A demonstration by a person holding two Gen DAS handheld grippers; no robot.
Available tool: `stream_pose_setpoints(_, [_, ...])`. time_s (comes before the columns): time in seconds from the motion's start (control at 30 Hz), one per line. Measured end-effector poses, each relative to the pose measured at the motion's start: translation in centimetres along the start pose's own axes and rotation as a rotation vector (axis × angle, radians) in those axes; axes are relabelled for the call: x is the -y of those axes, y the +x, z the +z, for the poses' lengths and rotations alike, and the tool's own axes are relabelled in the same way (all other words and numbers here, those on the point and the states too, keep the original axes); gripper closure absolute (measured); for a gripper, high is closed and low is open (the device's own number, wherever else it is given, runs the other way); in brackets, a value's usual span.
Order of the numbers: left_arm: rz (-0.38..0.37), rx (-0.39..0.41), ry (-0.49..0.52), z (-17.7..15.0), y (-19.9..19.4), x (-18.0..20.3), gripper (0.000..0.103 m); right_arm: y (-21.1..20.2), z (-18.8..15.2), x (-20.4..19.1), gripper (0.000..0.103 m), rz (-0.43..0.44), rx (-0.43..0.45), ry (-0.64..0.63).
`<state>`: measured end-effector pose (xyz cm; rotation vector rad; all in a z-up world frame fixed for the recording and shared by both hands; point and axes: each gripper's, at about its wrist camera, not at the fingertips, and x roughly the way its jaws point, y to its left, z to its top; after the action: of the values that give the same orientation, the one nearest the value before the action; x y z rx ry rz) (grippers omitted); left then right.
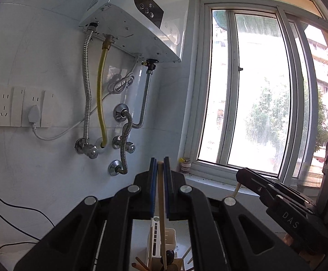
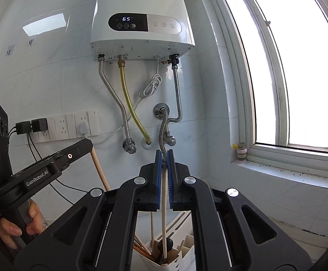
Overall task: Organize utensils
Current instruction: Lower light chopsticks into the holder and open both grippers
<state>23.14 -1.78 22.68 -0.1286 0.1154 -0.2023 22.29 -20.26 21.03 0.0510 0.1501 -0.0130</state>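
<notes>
Left gripper [image 1: 160, 164] closed on a wooden chopstick [image 1: 161, 205], which is pinched between the blue pads [image 1: 153, 187] and runs down past the jaws into the white utensil holder [image 1: 167, 237] directly below. Right gripper [image 2: 164, 158] closed on a white chopstick [image 2: 164, 203], likewise clamped between its pads and reaching down into the same holder [image 2: 186, 255] beneath the claw, where brown wooden sticks [image 2: 141, 248] and a dark-handled utensil [image 2: 167, 242] also stand. In the right wrist view the left gripper [image 2: 82, 146] appears to the left of the claw, a hand [image 2: 17, 225] on its grip, the wooden chopstick [image 2: 100, 174] slanting down from its tip. Ahead of and above both claws: a wall-mounted water heater [image 2: 141, 11] with display reading 65, metal hoses [image 2: 116, 97], a yellow hose [image 2: 130, 108], and wall sockets [image 2: 73, 126]. To the right of the claws: a window [image 1: 254, 90].
</notes>
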Motion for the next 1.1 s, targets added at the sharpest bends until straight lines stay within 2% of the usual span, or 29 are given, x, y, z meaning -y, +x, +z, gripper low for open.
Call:
stream_pose_setpoints(0.27, [0.025,-0.070,0.041,-2.8,3.5,-0.3,0.097,3.6,-2.7,1.1,0.099,0.009,-0.087,0.008])
stream_pose_setpoints(0.53, [-0.018,-0.171,0.053,-6.0,5.5,-0.5,0.097,6.0,-5.6,1.7,0.099,0.006,-0.187,-0.001])
stream_pose_setpoints(0.77, [-0.043,-0.243,0.048,-7.7,6.5,-1.1,0.097,7.1,-8.2,2.0,0.099,0.045,-0.276,0.034])
stream_pose_setpoints(1.07, [-0.075,-0.276,0.044,-8.4,5.8,-1.6,0.096,7.4,-9.5,2.5,0.098,0.050,-0.349,0.069])
stream_pose_setpoints(1.1, [-0.072,-0.277,0.043,-8.5,5.8,-1.6,0.093,7.3,-9.5,2.5,0.098,0.050,-0.349,0.070])
